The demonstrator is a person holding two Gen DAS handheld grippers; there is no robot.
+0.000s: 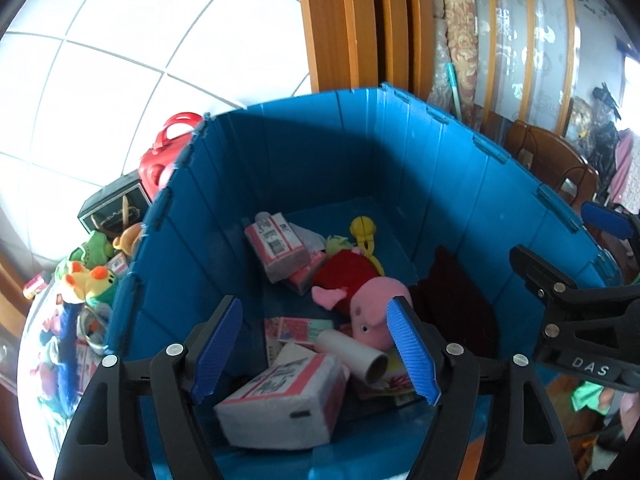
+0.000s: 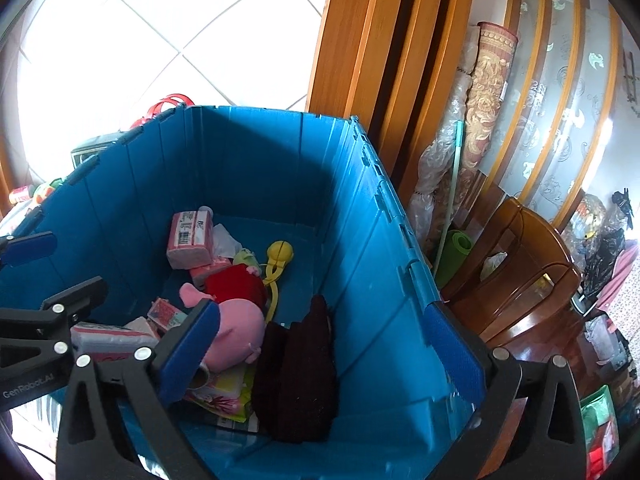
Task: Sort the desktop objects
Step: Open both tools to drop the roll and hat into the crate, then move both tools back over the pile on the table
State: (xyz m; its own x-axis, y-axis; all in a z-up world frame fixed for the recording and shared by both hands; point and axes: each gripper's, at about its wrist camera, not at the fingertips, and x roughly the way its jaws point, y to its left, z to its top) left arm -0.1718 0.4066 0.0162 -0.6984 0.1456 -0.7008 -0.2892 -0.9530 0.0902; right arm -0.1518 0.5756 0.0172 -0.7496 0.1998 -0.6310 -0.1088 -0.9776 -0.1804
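Observation:
A blue plastic crate [image 1: 400,160] [image 2: 380,280] holds a pink pig plush in a red dress [image 1: 360,296] [image 2: 236,320], tissue packs [image 1: 276,252] [image 2: 188,240], a cardboard tube [image 1: 352,354], a yellow clip toy [image 1: 364,232] [image 2: 278,258] and a dark cloth [image 1: 456,300] [image 2: 296,368]. My left gripper [image 1: 316,352] is open and empty above the crate's near side. My right gripper [image 2: 324,352] is open and empty above the dark cloth, and also shows in the left wrist view [image 1: 572,280].
Left of the crate on the table lie plush toys [image 1: 88,276], a red case [image 1: 164,156] and a dark box [image 1: 112,208]. Wooden door frames [image 2: 360,40], a rolled rug [image 2: 488,92] and a wooden chair [image 2: 520,272] stand to the right.

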